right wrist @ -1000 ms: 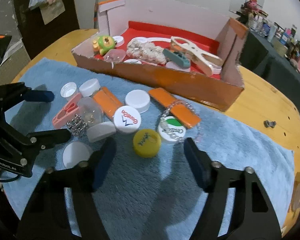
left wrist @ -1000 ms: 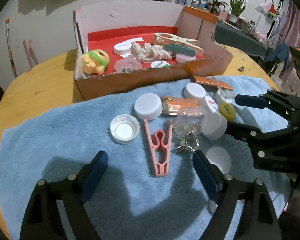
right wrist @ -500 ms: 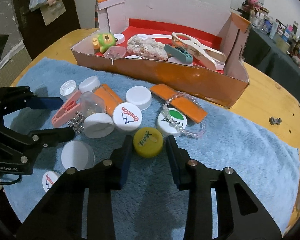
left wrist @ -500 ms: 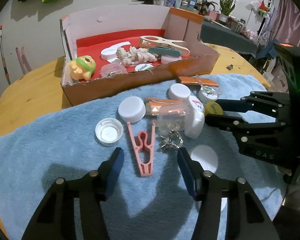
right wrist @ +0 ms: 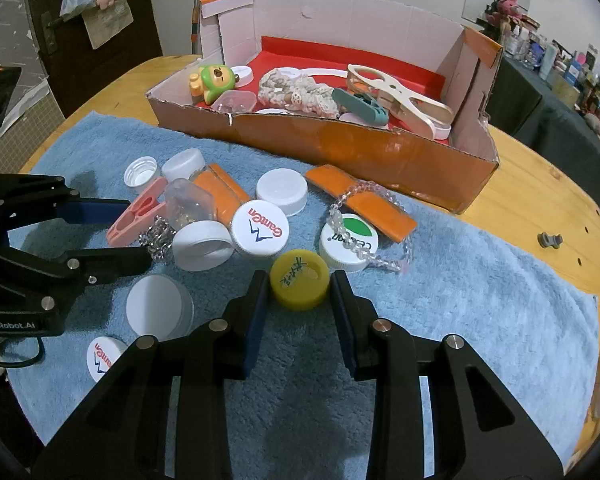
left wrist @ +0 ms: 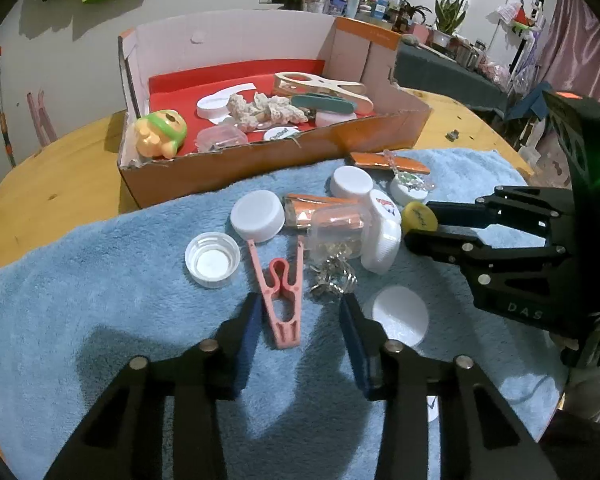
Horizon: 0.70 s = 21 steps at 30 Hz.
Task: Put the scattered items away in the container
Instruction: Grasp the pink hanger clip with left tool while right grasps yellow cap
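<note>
An orange cardboard box (left wrist: pixel 260 160) with a red floor stands at the back of a blue towel (left wrist: pixel 100 320); it also shows in the right wrist view (right wrist: pixel 380 152). Caps, a pink clothes peg (left wrist: pixel 280 292), a clear jar (left wrist: pixel 336 228) and a key ring lie scattered on the towel. My left gripper (left wrist: pixel 298 316) is open, its jaws on either side of the peg's near end. My right gripper (right wrist: pixel 300 296) is open with its jaws close on both sides of a yellow cap (right wrist: pixel 299 278), apparently not gripping it.
The box holds a green toy (left wrist: pixel 162 132), a wooden clip (left wrist: pixel 320 84), lace and lids. White caps (right wrist: pixel 160 312), orange strips (right wrist: pixel 360 204) and a bead bracelet (right wrist: pixel 372 256) lie on the towel. The round wooden table (right wrist: pixel 540 200) carries a small bolt (right wrist: pixel 550 239).
Both grippers moved forward and narrowed. The left now brackets the pink peg; the right now brackets the yellow cap.
</note>
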Tool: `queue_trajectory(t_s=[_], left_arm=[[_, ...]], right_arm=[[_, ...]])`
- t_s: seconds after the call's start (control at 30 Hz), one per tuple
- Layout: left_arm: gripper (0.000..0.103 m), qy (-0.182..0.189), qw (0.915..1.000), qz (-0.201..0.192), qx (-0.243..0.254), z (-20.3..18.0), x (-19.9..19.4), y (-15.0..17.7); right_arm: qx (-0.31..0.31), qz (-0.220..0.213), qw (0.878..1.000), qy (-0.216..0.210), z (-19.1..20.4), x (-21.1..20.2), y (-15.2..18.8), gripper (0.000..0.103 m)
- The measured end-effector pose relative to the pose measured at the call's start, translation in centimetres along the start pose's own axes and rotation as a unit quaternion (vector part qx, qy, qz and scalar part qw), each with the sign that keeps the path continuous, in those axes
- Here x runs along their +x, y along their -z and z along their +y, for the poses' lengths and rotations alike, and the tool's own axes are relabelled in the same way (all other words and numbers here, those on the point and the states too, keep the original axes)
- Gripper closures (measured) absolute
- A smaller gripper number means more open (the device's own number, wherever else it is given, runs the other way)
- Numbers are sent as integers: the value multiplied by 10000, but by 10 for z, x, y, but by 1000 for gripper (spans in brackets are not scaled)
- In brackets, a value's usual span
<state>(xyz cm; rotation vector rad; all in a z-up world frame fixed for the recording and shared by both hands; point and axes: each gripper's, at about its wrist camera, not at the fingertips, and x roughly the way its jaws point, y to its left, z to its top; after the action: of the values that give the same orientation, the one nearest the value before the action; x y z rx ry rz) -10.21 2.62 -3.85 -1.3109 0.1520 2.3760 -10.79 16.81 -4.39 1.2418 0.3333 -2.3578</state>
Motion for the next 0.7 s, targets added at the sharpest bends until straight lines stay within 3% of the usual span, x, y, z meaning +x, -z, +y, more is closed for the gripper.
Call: queue_trajectory(t_s=[0.03,0.07,0.23,0.7], left_arm=[[80,-175,9998,-7,26,0,1,0],[81,-249,9997,-16,46,0,1,0],[82,-88,10000,-8,-42,7,0,0],[82,-257,9995,-166,-22,5,-11,-1]], right_arm=[[2,1,10000,0,0,0,0,73],[-11,-3,10000,5,0,0,0,73],[-44,-29,10000,12,2,-1,2,75],[-83,-191,9998,21,5,-14,1,75]])
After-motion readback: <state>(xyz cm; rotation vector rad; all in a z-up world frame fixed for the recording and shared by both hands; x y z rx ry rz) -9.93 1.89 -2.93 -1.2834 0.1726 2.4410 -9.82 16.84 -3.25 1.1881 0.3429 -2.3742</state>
